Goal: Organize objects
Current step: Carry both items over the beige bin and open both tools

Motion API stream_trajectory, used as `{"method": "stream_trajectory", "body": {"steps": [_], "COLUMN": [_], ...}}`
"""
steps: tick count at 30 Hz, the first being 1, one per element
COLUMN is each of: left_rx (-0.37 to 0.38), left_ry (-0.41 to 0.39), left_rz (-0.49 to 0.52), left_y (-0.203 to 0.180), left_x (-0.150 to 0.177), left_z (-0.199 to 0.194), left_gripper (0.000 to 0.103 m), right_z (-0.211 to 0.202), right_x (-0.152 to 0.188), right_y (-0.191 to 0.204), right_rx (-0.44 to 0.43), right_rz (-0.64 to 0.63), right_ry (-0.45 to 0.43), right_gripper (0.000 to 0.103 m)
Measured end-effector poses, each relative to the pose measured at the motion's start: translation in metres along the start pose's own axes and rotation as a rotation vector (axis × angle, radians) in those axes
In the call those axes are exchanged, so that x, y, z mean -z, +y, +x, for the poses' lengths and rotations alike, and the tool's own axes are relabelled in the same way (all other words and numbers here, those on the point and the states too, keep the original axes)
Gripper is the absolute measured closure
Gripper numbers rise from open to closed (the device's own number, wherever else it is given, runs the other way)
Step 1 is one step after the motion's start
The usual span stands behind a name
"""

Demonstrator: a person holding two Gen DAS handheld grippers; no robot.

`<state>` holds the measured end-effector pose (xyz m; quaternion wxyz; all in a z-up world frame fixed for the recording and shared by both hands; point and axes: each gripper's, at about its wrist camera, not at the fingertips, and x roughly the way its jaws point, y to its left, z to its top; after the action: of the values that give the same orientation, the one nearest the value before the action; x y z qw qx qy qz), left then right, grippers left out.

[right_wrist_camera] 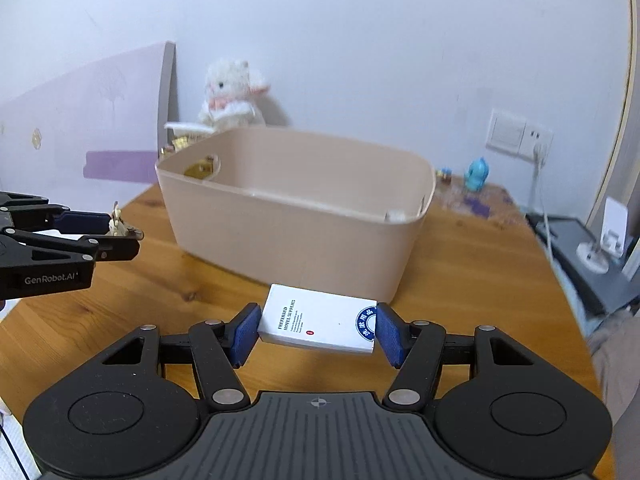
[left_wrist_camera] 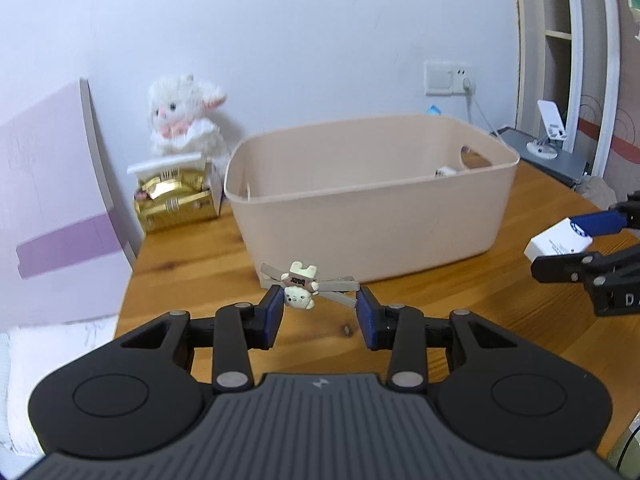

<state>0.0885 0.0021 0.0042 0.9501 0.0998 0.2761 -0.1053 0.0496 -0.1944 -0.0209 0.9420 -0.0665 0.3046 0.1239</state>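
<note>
A beige plastic bin (left_wrist_camera: pixel 372 200) stands on the wooden table (left_wrist_camera: pixel 192 264); it also shows in the right wrist view (right_wrist_camera: pixel 296 216). My left gripper (left_wrist_camera: pixel 320 304) is shut on a small hair clip with a cream bear charm (left_wrist_camera: pixel 302 290), held above the table in front of the bin; the clip also shows in the right wrist view (right_wrist_camera: pixel 118 224). My right gripper (right_wrist_camera: pixel 316 330) is shut on a white box with black print and a blue seal (right_wrist_camera: pixel 318 324), held just above the table before the bin. The box also shows in the left wrist view (left_wrist_camera: pixel 558 242).
A white plush rabbit (left_wrist_camera: pixel 184 120) sits on a gold box (left_wrist_camera: pixel 176 200) at the back left by a pink panel (left_wrist_camera: pixel 52 208). A blue figurine (right_wrist_camera: pixel 476 176) stands behind the bin. A phone stand (left_wrist_camera: pixel 550 130) sits on a grey unit past the table's right edge.
</note>
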Motion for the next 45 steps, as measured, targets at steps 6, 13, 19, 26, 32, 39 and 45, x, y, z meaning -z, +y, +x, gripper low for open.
{"method": "stream_trajectory", "body": {"steps": [6, 13, 19, 26, 32, 39, 45], "left_rx": [-0.006, -0.022, -0.039, -0.056, -0.084, -0.126, -0.149], "left_ry": [-0.043, -0.102, -0.136, -0.124, -0.061, 0.07, 0.229], "left_rz": [0.008, 0.011, 0.005, 0.002, -0.034, -0.056, -0.072], "left_y": [-0.002, -0.001, 0.0, -0.007, -0.013, -0.015, -0.016], "left_x": [-0.021, -0.051, -0.081, -0.107, -0.119, -0.12, -0.11], "left_z": [-0.015, -0.021, -0.009, 0.022, 0.063, 0.116, 0.154], "left_gripper": [0.061, 0.061, 0.061, 0.061, 0.061, 0.061, 0.061], "right_z": [-0.02, -0.028, -0.02, 0.006, 0.04, 0.085, 0.121], "right_x": [-0.021, -0.051, -0.077, -0.102, -0.112, -0.113, -0.104], "right_y": [-0.01, -0.023, -0.034, -0.045, -0.049, -0.047, -0.04], "right_rx": [0.003, 0.014, 0.031, 0.054, 0.076, 0.082, 0.073], "right_rz": [-0.008, -0.007, -0.004, 0.003, 0.017, 0.023, 0.013], "right_ry": [-0.072, -0.146, -0.188, -0.195, -0.158, -0.056, 0.056], "right_gripper": [0.044, 0.044, 0.044, 0.044, 0.044, 0.044, 0.044]}}
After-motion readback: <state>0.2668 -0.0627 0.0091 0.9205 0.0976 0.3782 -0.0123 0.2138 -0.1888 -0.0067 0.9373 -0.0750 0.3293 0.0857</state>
